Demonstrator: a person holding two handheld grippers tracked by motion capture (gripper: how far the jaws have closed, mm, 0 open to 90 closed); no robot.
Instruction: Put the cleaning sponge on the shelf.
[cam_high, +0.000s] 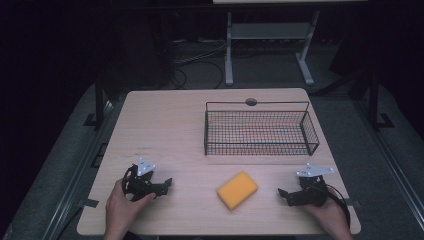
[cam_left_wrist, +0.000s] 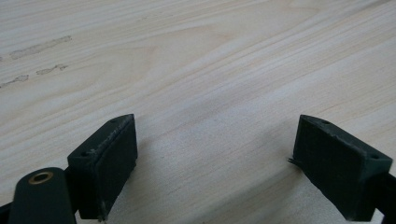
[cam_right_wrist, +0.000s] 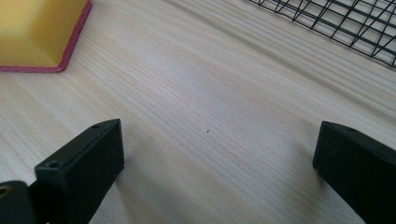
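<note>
Your left gripper (cam_high: 169, 183) is resting low at the table's (cam_high: 165, 120) near left, and your right gripper (cam_high: 281, 193) is sitting at the near right. The sponge (cam_high: 237, 190) is lying on the table between them. The wire basket (cam_high: 260, 128) is standing behind the sponge, toward the far right.

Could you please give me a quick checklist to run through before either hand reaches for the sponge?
1. Left tongs open, nothing between the jaws: ok.
2. Right tongs open, nothing held: ok.
3. Yellow sponge lies flat on the table, between both hands, untouched: ok.
4. Wire basket upright behind the sponge, with nothing in it: ok.
5. Bare tabletop between the right tongs and the sponge: ok.
6. Sponge wet or dry: cannot tell.
</note>
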